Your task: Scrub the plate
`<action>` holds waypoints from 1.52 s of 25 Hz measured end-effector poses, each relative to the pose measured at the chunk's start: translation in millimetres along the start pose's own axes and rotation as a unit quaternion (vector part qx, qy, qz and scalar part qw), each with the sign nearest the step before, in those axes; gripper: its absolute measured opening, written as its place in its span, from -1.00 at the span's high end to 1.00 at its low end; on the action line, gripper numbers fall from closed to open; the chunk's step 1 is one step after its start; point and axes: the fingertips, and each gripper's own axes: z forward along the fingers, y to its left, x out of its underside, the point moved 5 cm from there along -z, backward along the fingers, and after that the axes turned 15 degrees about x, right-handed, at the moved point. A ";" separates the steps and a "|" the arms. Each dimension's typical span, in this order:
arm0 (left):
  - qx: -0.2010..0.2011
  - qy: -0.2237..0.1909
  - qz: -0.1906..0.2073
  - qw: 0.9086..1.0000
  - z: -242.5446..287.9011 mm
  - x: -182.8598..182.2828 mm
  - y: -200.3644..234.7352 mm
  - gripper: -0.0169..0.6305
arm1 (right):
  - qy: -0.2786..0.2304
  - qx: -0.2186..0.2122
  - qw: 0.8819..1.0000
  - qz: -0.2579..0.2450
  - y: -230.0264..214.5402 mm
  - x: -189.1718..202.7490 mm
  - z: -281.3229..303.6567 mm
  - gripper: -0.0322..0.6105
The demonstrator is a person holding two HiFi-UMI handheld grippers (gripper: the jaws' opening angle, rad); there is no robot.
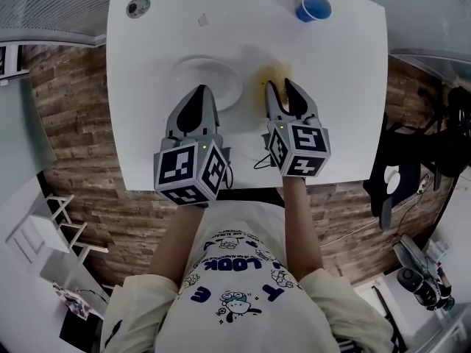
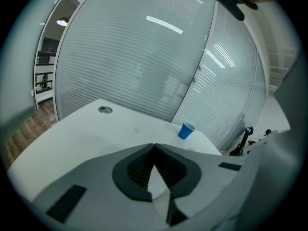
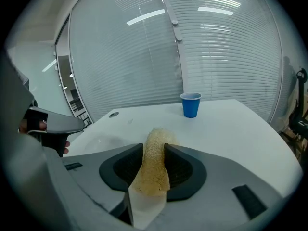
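Observation:
A white plate (image 1: 210, 79) lies on the white table (image 1: 346, 87) in the head view, left of centre. My left gripper (image 1: 200, 90) hovers at the plate's near edge, its jaws shut with nothing between them (image 2: 154, 146). To the right of the plate, a yellow-tan sponge (image 1: 278, 73) rests on the table. My right gripper (image 1: 280, 85) straddles it. In the right gripper view the sponge (image 3: 153, 167) stands on edge and fills the gap between both pads of the right gripper (image 3: 154, 146).
A blue cup (image 1: 314, 7) stands at the table's far right corner, also in the gripper views (image 2: 186, 130) (image 3: 191, 104). A round grommet (image 1: 137, 6) sits at the far left. A black chair (image 1: 412, 160) stands right of the table. Frosted glass walls rise behind.

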 end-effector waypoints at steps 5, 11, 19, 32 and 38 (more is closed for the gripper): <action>0.002 0.000 -0.009 1.000 -7.2 3.0 0.4 0.89 | -0.012 0.000 1.000 0.011 -2.2 -7.5 -9.9 0.44; 0.010 -0.012 0.005 1.000 -8.4 -5.7 -4.3 0.89 | -0.045 -0.001 0.999 0.015 -0.3 -24.9 -23.6 0.43; 0.021 -0.045 0.025 0.998 -15.7 -23.6 -21.3 0.89 | -0.111 -0.022 0.994 0.003 12.7 -57.9 -56.8 0.47; 0.031 -0.114 0.081 0.990 -45.0 -63.1 -52.8 0.89 | -0.220 -0.024 0.975 0.003 33.2 -99.3 -104.6 0.92; 0.034 -0.137 0.096 0.985 -54.1 -74.2 -66.6 0.89 | -0.250 -0.030 0.968 0.012 34.4 -108.3 -120.6 0.92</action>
